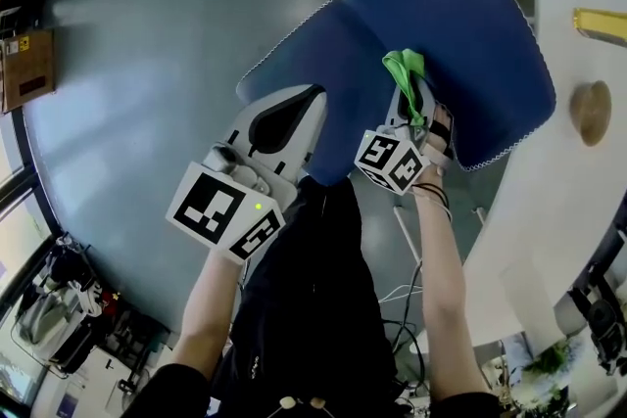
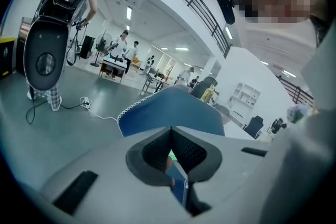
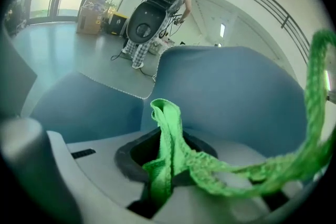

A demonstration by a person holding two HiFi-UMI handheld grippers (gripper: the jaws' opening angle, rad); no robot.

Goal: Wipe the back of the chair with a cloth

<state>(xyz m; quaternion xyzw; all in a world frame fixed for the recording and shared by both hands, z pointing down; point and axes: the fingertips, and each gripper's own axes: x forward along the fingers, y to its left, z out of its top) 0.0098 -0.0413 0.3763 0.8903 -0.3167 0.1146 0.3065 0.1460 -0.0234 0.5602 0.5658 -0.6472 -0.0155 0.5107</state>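
I am working two tools, one cloth and one chair. The right tool (image 3: 167,162) is clamping the green cloth (image 3: 169,123) — only the right gripper view is showing its loose tail trailing off rightward. The left tool (image 2: 171,129) is holding its jaws together at the tips. Farther out, the head view is placing the cloth at the blue chair (image 1: 441,5) back.
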